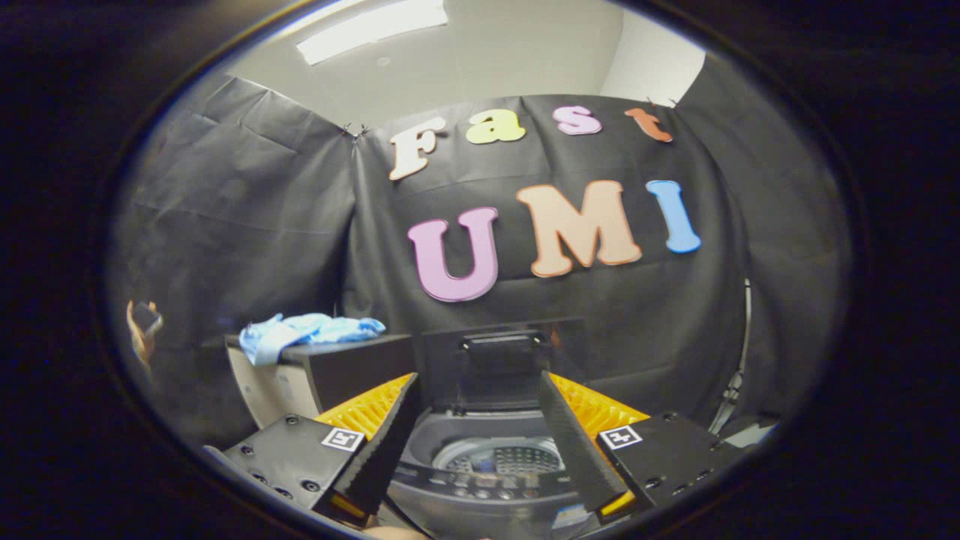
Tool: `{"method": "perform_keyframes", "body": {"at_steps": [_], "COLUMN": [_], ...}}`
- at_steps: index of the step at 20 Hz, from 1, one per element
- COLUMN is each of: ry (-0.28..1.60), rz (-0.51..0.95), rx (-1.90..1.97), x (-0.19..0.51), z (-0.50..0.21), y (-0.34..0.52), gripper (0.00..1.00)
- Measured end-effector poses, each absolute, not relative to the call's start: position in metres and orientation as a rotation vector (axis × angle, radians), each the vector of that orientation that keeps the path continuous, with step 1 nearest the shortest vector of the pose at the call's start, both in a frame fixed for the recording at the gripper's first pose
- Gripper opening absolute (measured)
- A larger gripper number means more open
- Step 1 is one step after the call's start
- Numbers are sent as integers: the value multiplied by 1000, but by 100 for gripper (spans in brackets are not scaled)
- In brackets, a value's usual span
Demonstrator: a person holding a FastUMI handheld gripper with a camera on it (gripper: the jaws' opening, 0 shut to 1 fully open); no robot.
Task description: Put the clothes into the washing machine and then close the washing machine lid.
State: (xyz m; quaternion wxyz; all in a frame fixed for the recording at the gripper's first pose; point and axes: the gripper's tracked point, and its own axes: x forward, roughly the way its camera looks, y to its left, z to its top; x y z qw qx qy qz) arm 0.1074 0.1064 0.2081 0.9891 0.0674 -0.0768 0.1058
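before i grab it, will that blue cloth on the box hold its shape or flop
Likely floppy: the cloth lies crumpled in soft folds on the box, one end drooping over the edge, so it should sag from the tongs, which are open above the washer. It looks thin, so probably light. Loose ends may trail and snag on the washer's rim.

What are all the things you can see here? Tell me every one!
washing machine: one, grey, just ahead of the fingers, drum seen between them
lid: one, black, standing open behind the drum
clothes: one bundle, light blue, on top of the box
box: one, black top with a pale side, beside the washing machine
booth wall: black cloth, behind everything
gripper: one, black and orange, open, holding nothing
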Motion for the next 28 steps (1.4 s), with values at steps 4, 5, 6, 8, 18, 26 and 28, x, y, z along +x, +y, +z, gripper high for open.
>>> {"method": "perform_keyframes", "body": {"at_steps": [4, 5, 6, 8, 18, 26, 28], "ry": [-200, -205, -199, -156, 186, 501, 556], "rz": [378, 419, 455, 513, 617, 668, 675], "rx": [91, 72, 60, 45, -78, -173, -152], "x": [149, 158, 169, 187, 261, 261, 260], "z": [284, 294, 303, 313, 271, 186, 176], "y": [197, 220, 244, 296, 448, 480, 482], "gripper": [98, 98, 98, 97, 99, 99, 99]}}
